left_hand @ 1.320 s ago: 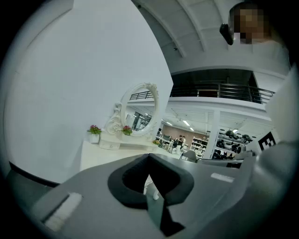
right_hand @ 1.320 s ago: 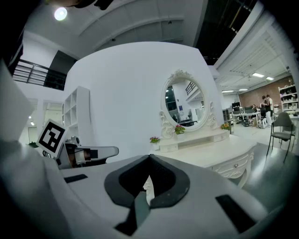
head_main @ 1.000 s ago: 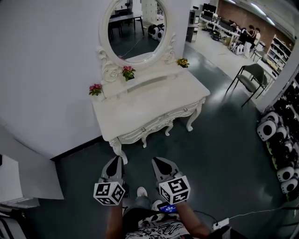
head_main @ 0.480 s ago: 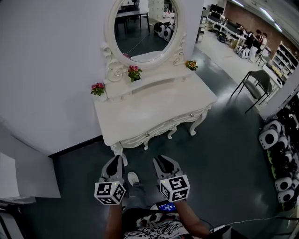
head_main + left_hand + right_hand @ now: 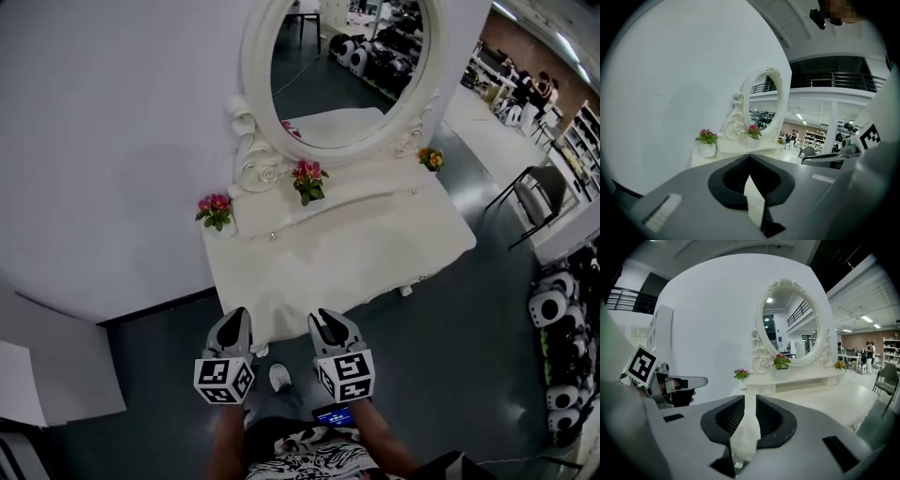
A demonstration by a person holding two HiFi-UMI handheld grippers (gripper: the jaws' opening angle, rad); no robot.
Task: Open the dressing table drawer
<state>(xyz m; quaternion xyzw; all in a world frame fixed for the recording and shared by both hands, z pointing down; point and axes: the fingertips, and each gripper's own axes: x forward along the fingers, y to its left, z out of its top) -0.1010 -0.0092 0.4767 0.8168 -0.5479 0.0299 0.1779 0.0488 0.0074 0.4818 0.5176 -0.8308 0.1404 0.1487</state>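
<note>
My left claw (image 5: pixel 749 155) has its jaw tips pressed together with nothing between them, and it touches nothing. From the head view it hangs at the near left edge of the dressing table (image 5: pixel 375 253), just beside my right claw (image 5: pixel 750 397). The right claw's jaws stand a narrow gap apart, empty, with only the pale tabletop showing through the gap. The white dressing table stands against the wall straight ahead of both claws. At its back are an oval mirror (image 5: pixel 347 66) and a low shelf (image 5: pixel 347 202) with small knobs on its front. Three small flower pots stand along the shelf, at the left (image 5: pixel 215 208), the middle (image 5: pixel 307 178) and the right (image 5: pixel 430 157). From above, the tabletop's front edge hides the drawer front, so I cannot tell whether it is pulled out.
</note>
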